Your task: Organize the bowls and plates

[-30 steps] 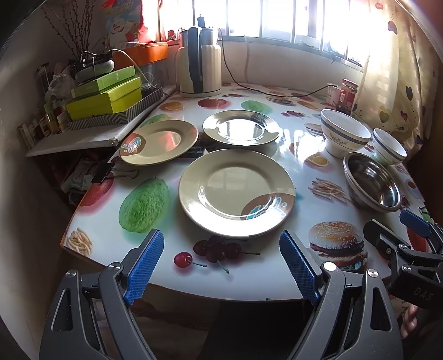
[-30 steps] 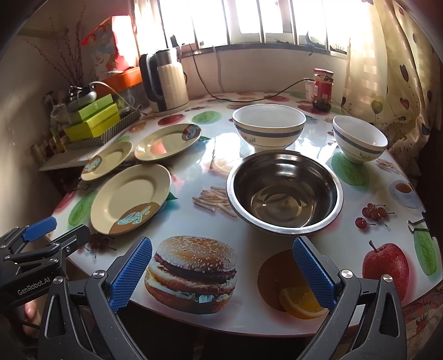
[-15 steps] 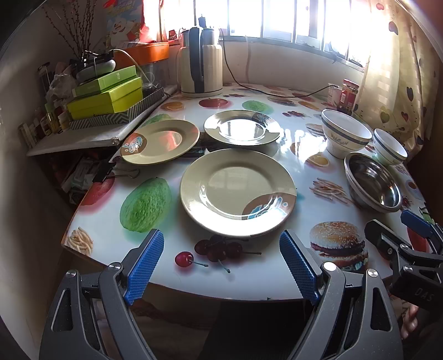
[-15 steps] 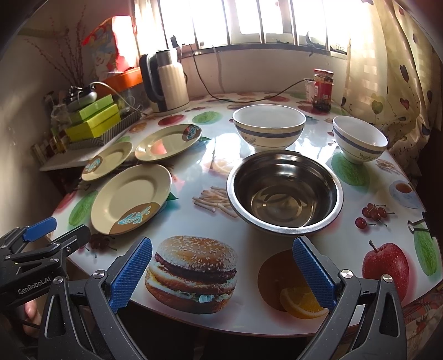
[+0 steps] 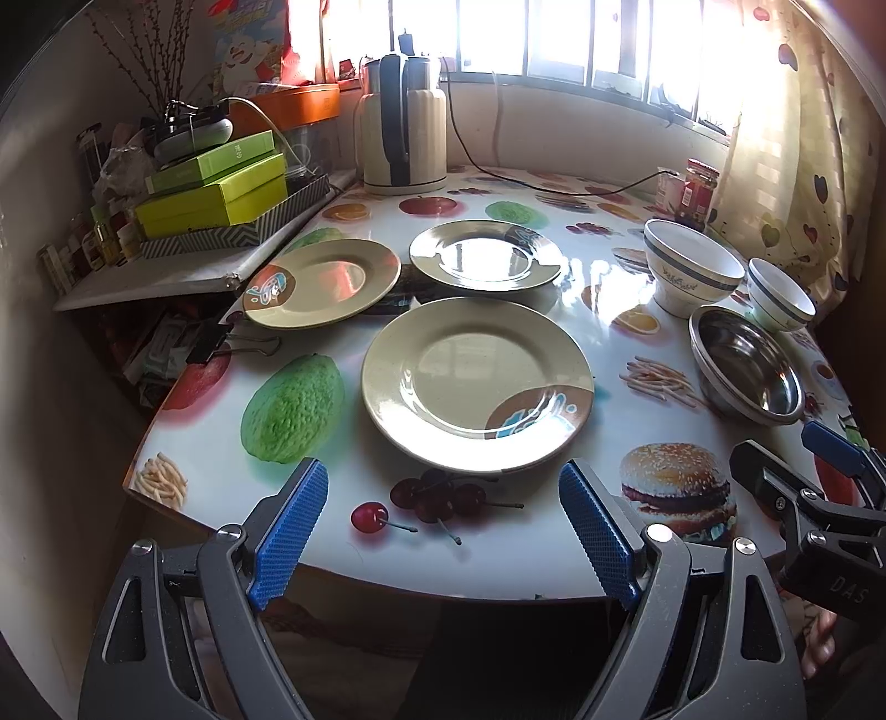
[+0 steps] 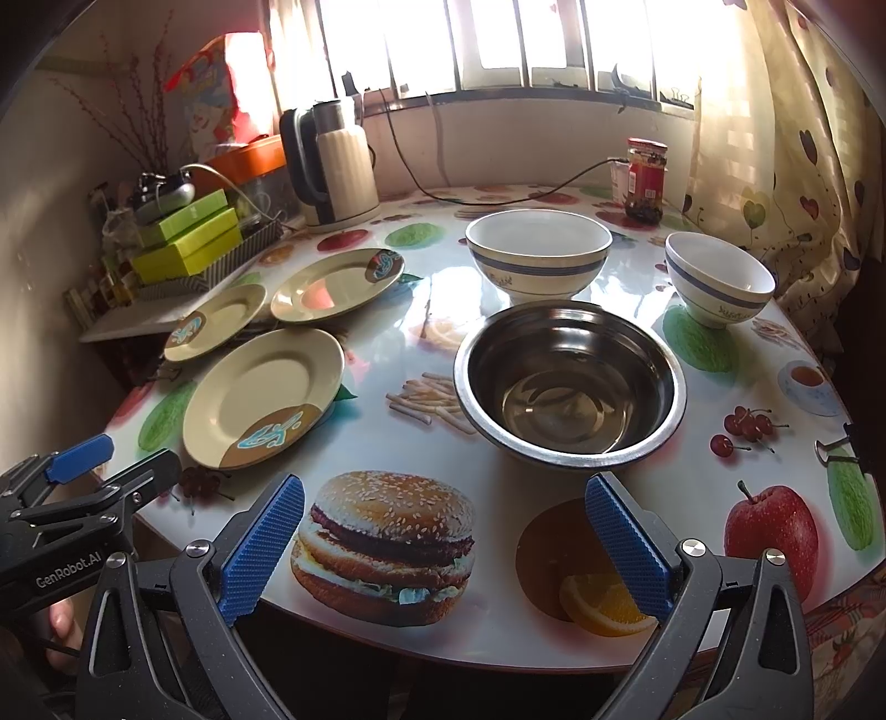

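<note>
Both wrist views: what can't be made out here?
- Jar label: too small and backlit in the right wrist view.
- Outside the window: blown out by glare in both views.
- Small bottles beside the green boxes: too small and dim in the left wrist view.
- Right hand-held gripper body: cut off by the bottom edge.
- Under the table: dark, hidden by the left hand-held gripper.

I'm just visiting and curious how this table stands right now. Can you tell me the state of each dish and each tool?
Large plate: flat, empty.
Left small plate: flat, empty.
Far plate: flat, empty.
Steel bowl: upright, empty.
Big white bowl: upright, empty.
Small white bowl: upright, empty.
Left gripper: fingers open, holding nothing.
Right gripper: fingers open, holding nothing.
</note>
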The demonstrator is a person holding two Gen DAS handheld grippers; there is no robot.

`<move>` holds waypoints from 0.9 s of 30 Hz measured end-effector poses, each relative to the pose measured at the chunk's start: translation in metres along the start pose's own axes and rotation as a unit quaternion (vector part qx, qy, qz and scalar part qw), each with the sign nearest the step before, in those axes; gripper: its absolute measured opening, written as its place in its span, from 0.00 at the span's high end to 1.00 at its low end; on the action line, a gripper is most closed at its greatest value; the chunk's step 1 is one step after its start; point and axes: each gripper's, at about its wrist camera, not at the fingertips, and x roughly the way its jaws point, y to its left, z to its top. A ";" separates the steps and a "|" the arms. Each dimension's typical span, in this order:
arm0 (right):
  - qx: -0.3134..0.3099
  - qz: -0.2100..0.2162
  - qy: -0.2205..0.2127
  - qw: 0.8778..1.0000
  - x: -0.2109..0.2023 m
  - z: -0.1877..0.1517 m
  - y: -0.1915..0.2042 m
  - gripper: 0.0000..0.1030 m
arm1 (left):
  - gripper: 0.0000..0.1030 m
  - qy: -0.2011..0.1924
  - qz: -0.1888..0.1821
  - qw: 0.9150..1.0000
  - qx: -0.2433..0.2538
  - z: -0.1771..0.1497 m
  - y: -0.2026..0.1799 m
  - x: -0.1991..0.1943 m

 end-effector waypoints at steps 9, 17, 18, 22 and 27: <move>0.000 0.000 0.000 1.000 0.000 0.000 0.000 0.00 | 0.17 0.000 0.000 1.000 0.000 0.000 0.000 0.000; -0.004 0.001 0.002 1.000 0.002 0.000 0.002 0.00 | 0.17 -0.001 0.003 1.000 -0.003 0.001 0.003 0.000; -0.005 0.001 0.002 1.000 0.003 0.001 0.003 0.00 | 0.17 -0.002 0.004 1.000 -0.005 0.002 0.005 0.000; -0.015 0.004 0.000 1.000 0.006 0.007 0.011 0.00 | 0.17 -0.001 0.007 1.000 -0.013 0.008 0.012 0.003; -0.021 0.009 -0.004 1.000 0.015 0.020 0.016 0.00 | 0.17 -0.001 0.010 1.000 -0.025 0.017 0.026 0.011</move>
